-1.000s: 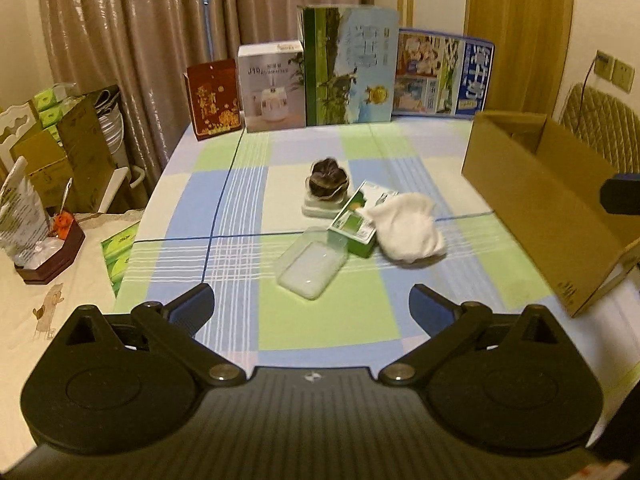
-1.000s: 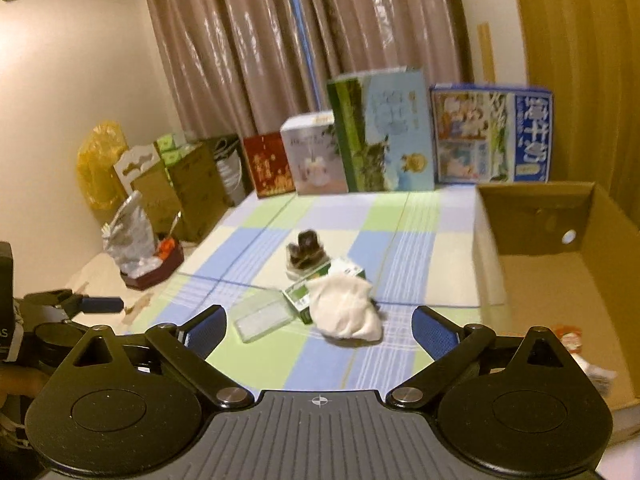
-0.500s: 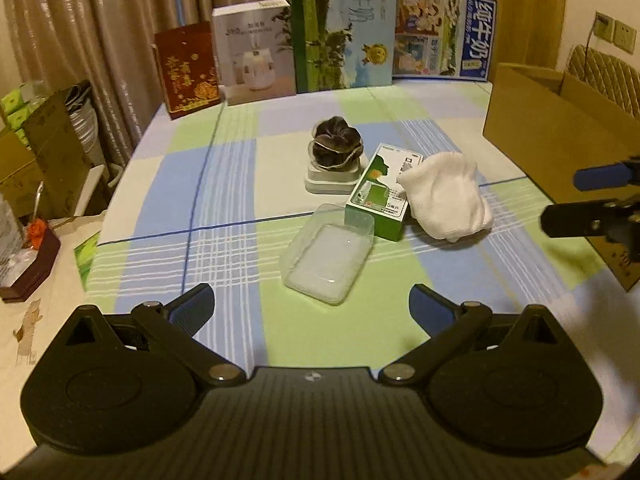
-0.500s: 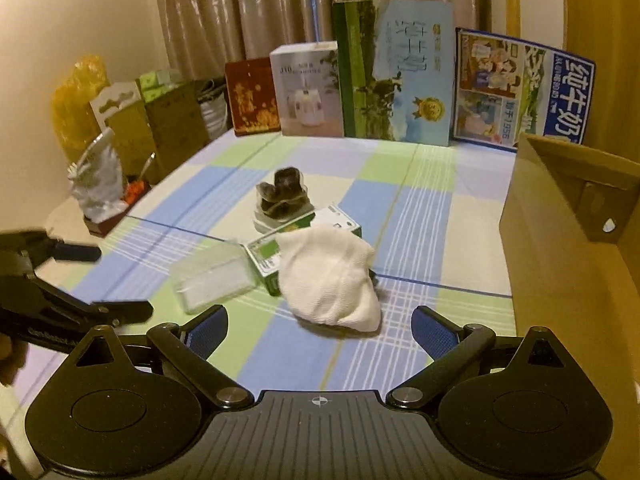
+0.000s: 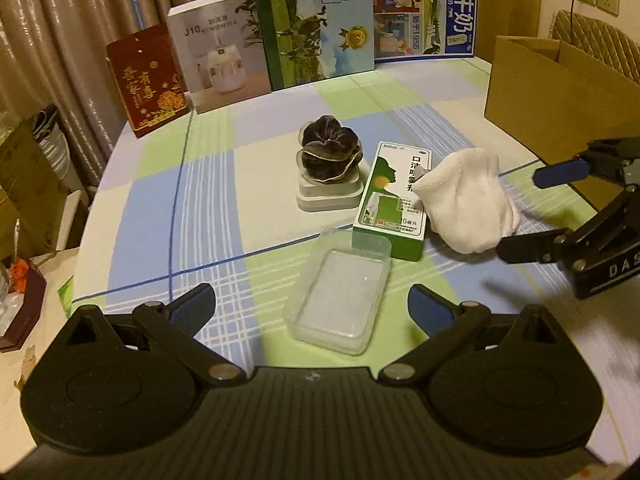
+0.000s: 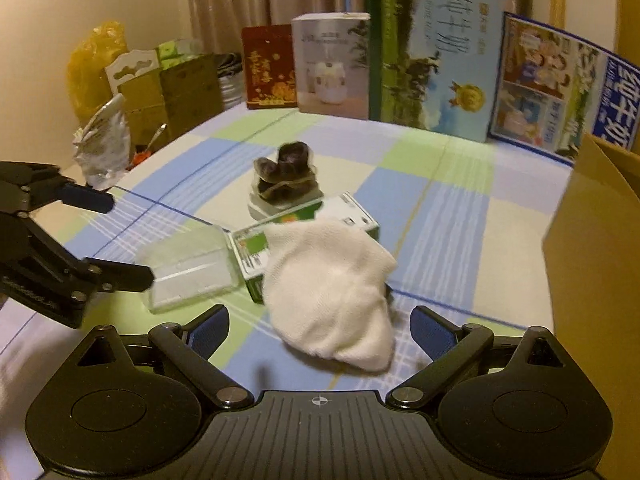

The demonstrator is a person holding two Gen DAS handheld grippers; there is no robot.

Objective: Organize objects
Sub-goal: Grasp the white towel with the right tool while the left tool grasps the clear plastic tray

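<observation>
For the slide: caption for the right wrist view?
Open right gripper straddles white cloth leaning on green box.

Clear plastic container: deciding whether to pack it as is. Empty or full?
Empty: the clear plastic container shows only its own frosted bottom.

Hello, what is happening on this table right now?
A person holds two open grippers over a checked tablecloth. The left gripper faces a clear plastic container; the right gripper faces a white cloth lying partly on a green box. Neither holds anything. A cardboard box stands at the right.
</observation>
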